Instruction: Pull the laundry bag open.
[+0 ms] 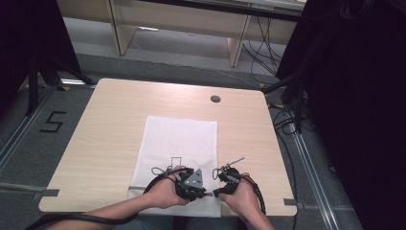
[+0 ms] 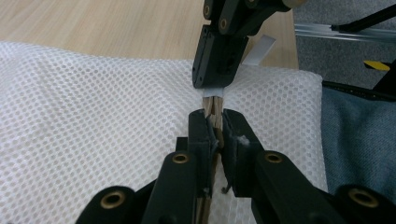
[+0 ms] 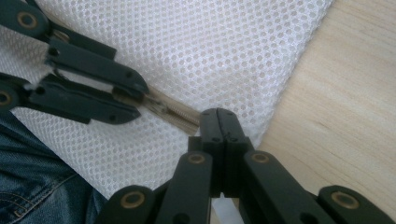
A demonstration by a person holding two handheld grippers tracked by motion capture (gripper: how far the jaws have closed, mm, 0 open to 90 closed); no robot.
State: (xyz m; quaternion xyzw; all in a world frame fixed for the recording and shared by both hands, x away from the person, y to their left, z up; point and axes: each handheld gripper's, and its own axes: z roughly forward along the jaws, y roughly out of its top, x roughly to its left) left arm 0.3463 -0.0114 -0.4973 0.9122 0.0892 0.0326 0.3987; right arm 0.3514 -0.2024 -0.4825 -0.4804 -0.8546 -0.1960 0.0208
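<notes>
White mesh cloth bag [image 2: 93, 107]: open honeycomb weave, soft, matt. Beige zipper strip [image 3: 170, 111] along its edge: fine ribbed teeth, dull sheen. Light wooden table top [image 1: 110, 124]: smooth, pale grain, satin finish. Black plastic gripper jaws, matt, with brass-coloured rivets. Blue denim trouser cloth [image 3: 32, 186]: coarse twill, matt.

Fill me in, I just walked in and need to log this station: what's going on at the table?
A person works two hand-held grippers over a white mesh bag lying on the wooden table, at its near edge. The left gripper is shut on a thin tan zipper strip of the bag, and the right gripper is shut at that strip's other end. The bag lies flat.
</notes>
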